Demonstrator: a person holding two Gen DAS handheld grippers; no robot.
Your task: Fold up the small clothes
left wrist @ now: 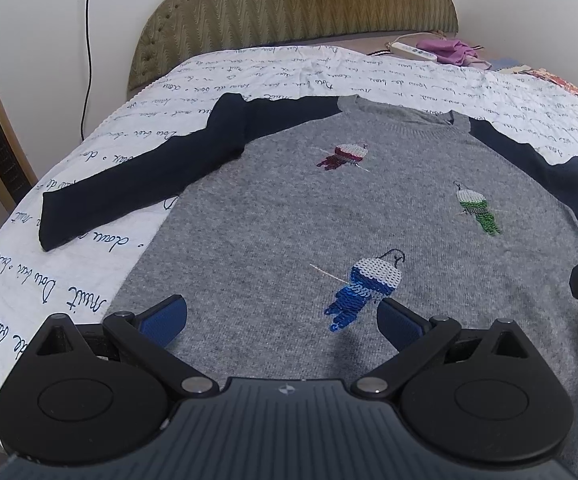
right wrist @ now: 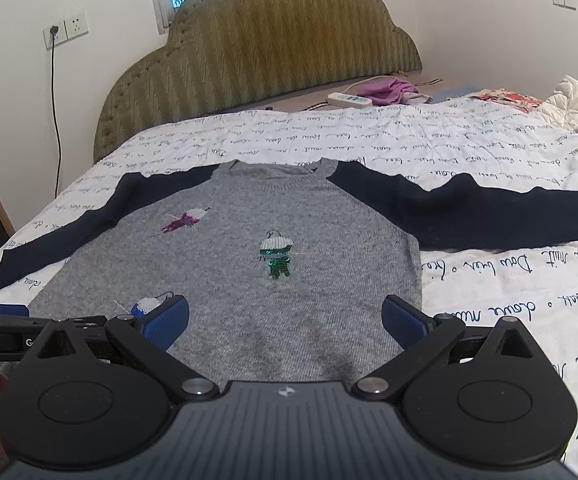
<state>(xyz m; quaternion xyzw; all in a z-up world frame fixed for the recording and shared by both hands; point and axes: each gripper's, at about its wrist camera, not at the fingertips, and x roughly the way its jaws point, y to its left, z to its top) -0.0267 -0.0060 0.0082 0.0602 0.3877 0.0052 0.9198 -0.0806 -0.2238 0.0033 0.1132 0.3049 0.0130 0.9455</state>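
While the sweater (left wrist: 329,216) lies face up and flat across the middle of both frames on the bedspread (left wrist: 69,280), sleeves spread, ready for folding, the left gripper (left wrist: 281,320) and right gripper (right wrist: 285,320) hover over its hem, fingers wide apart and empty. Purple cloth (right wrist: 389,90) and a power strip (right wrist: 349,100) sit upper right, well clear.

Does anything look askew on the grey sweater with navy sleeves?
Mostly no: the grey knit sweater lies flat, face up on the script-print white bedspread. Only its right navy sleeve looks rumpled along the upper edge, while the left navy sleeve lies smooth.
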